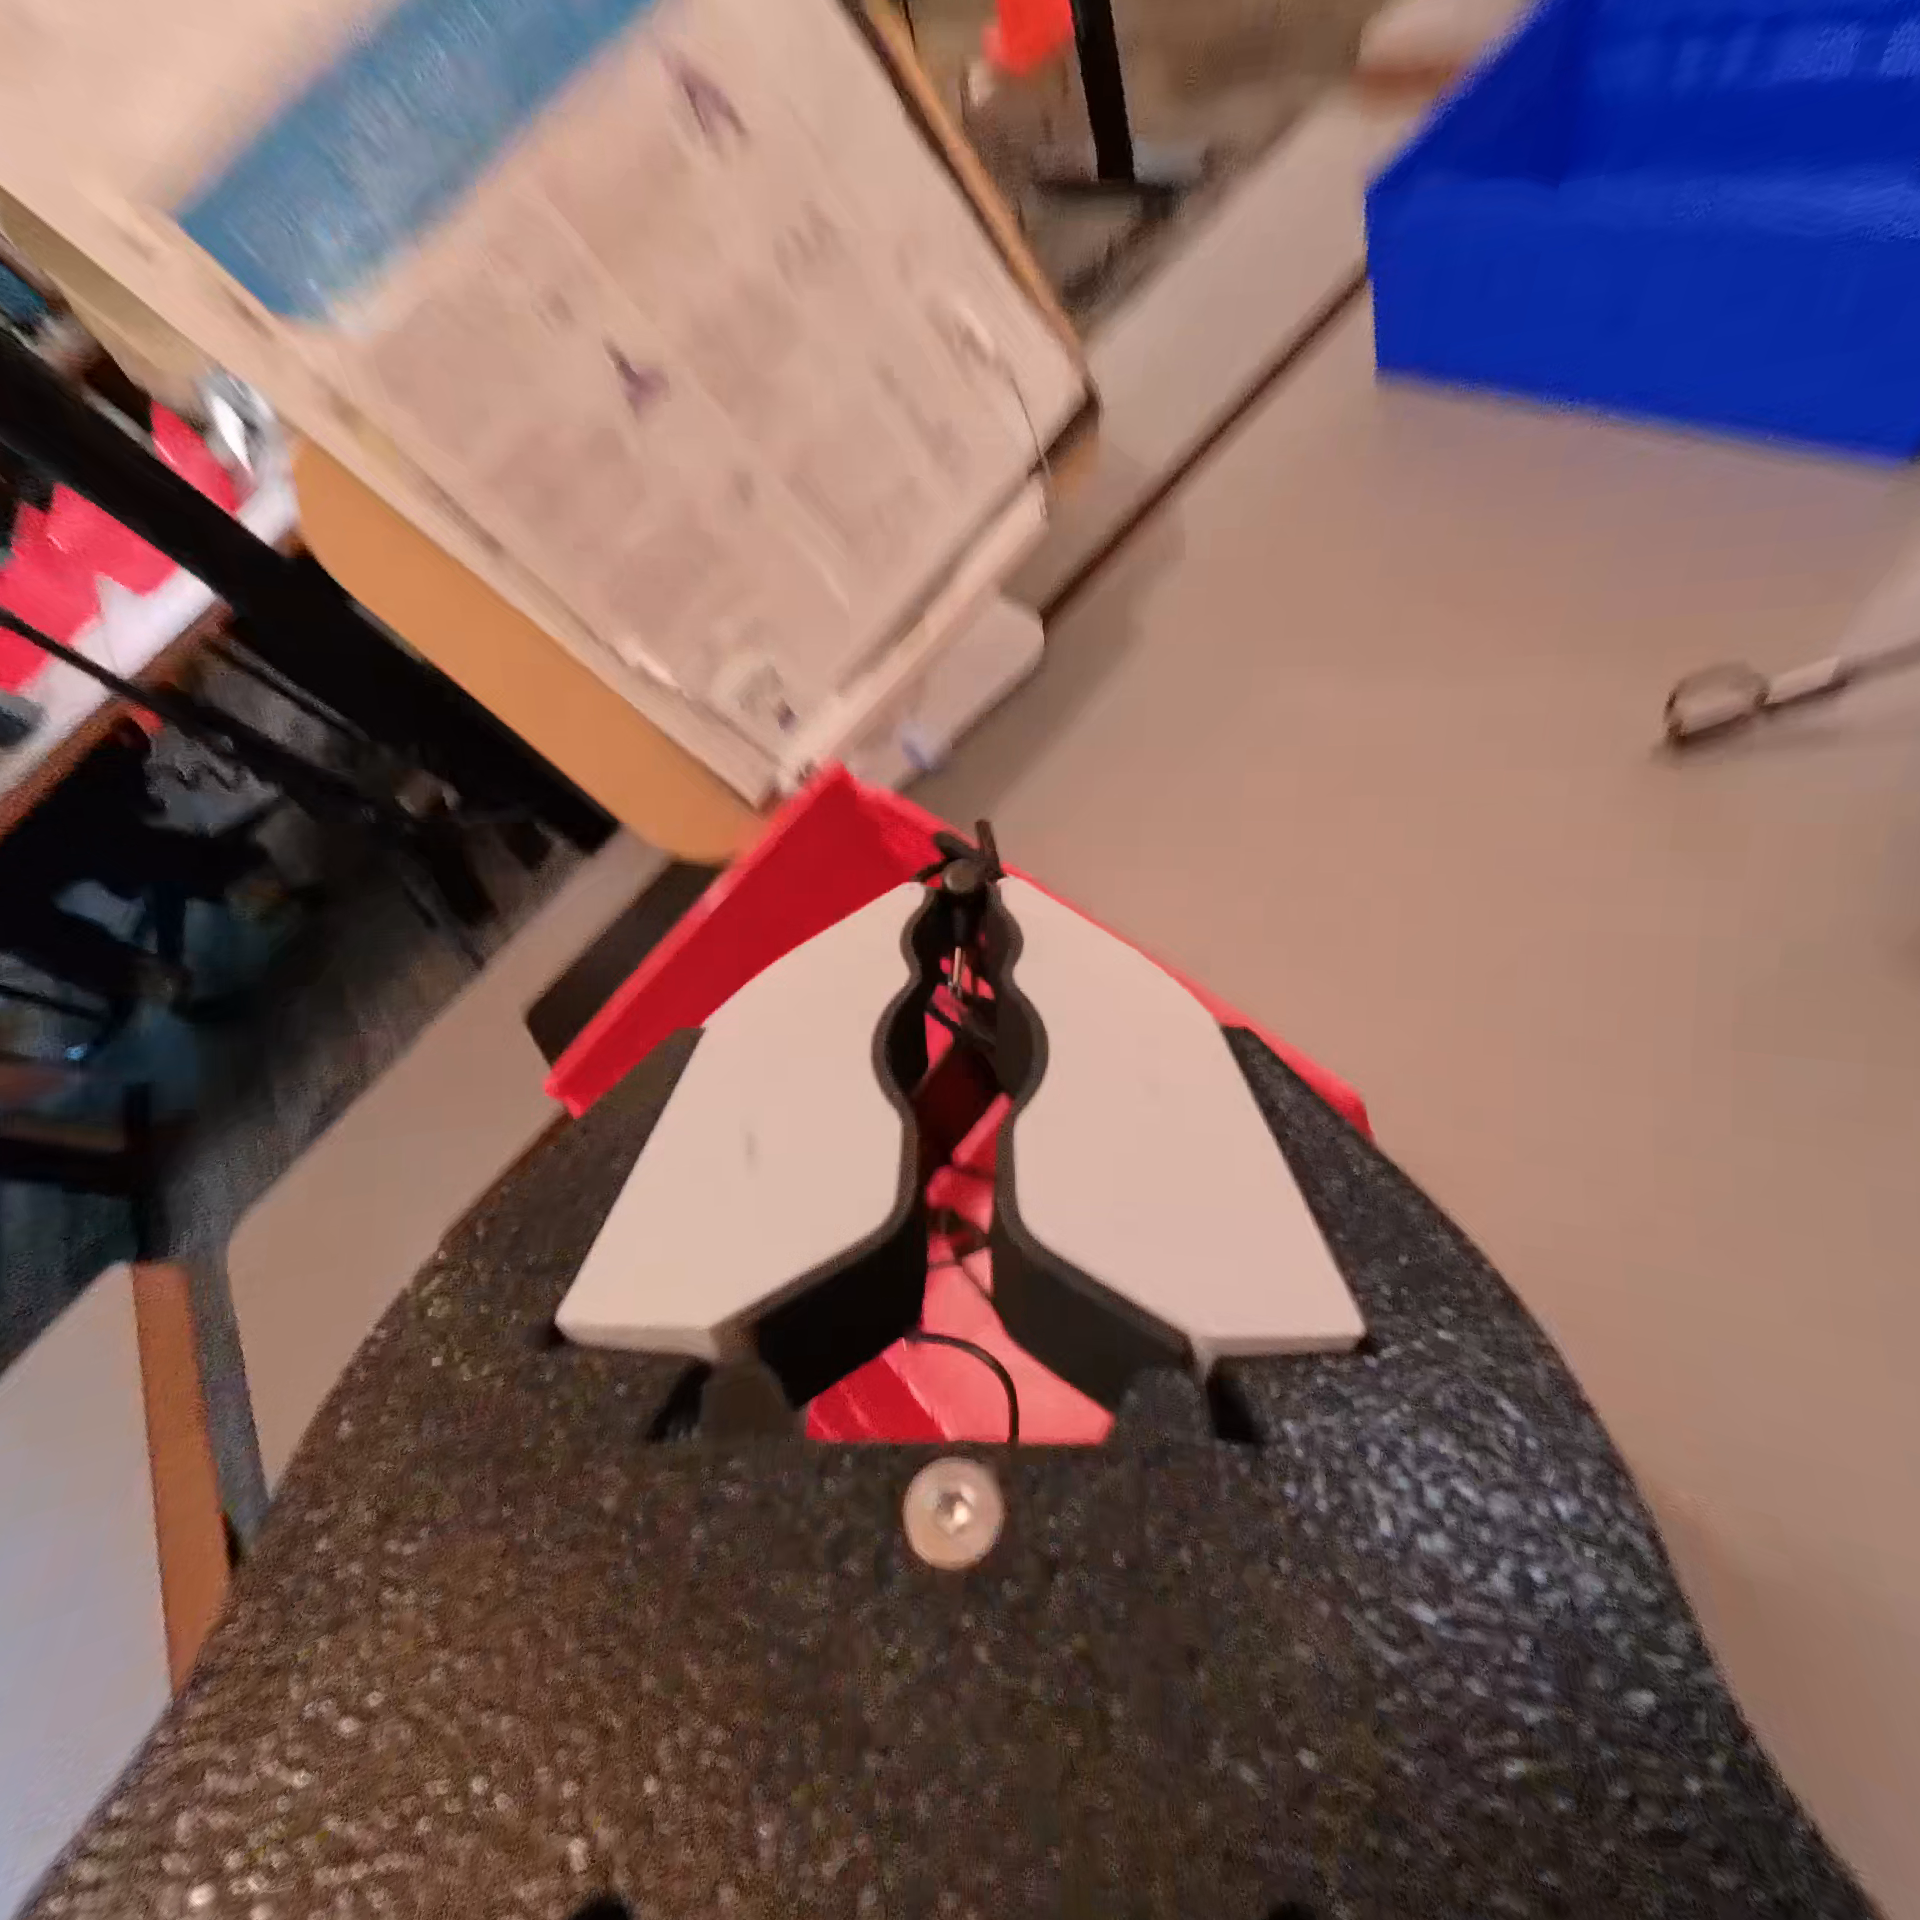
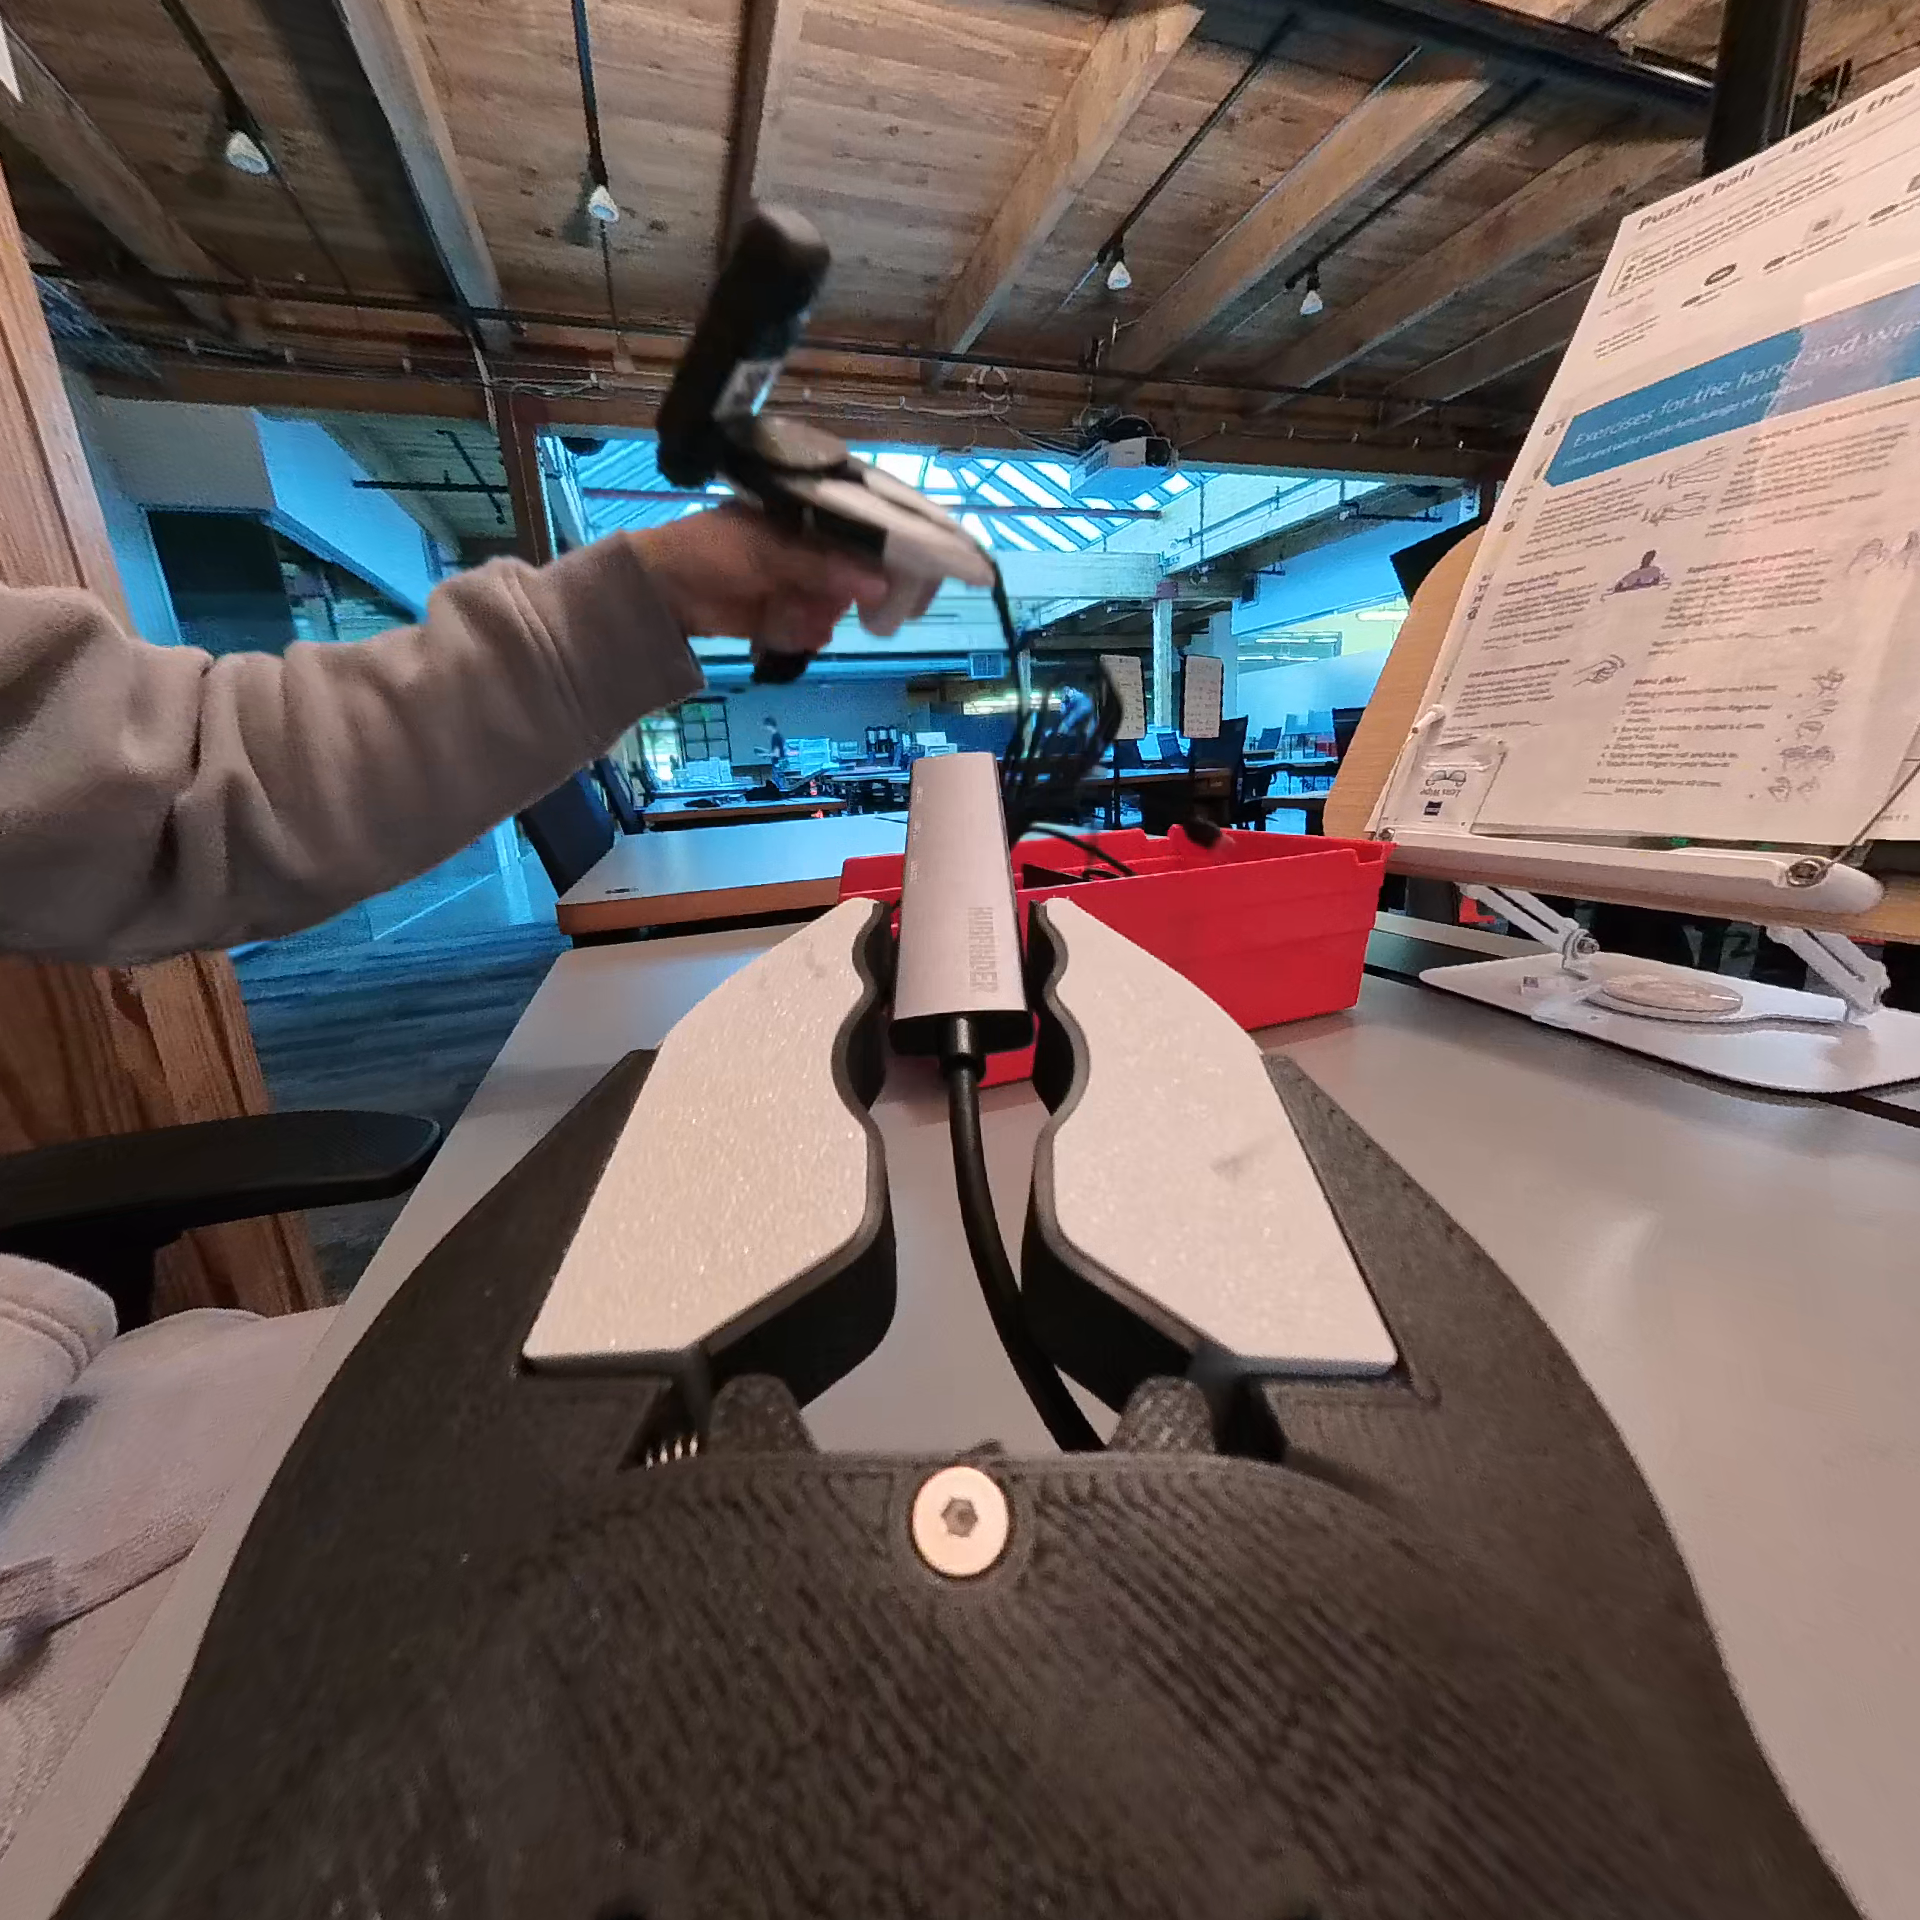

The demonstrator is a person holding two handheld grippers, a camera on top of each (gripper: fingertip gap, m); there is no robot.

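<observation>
My left gripper (image 1: 964, 899) is shut on a thin black cable (image 1: 961, 873) at its fingertips, right above a red bin (image 1: 769, 935). In the right wrist view a hand holds that left gripper (image 2: 966, 566) high over the red bin (image 2: 1195, 935), and a bundle of black cables (image 2: 1049, 727) hangs from it down into the bin. My right gripper (image 2: 961, 914) is shut on a slim silver hub (image 2: 956, 831), held level above the grey table (image 2: 1558, 1299). The hub's black lead (image 2: 987, 1247) runs back between the fingers.
A white document stand with printed sheets (image 2: 1662, 623) stands right of the red bin; it is blurred in the left wrist view (image 1: 675, 416). A blue bin (image 1: 1662, 208) sits farther along the table. A metal ring clip (image 1: 1714, 701) lies there. A chair armrest (image 2: 208, 1164) is at the left.
</observation>
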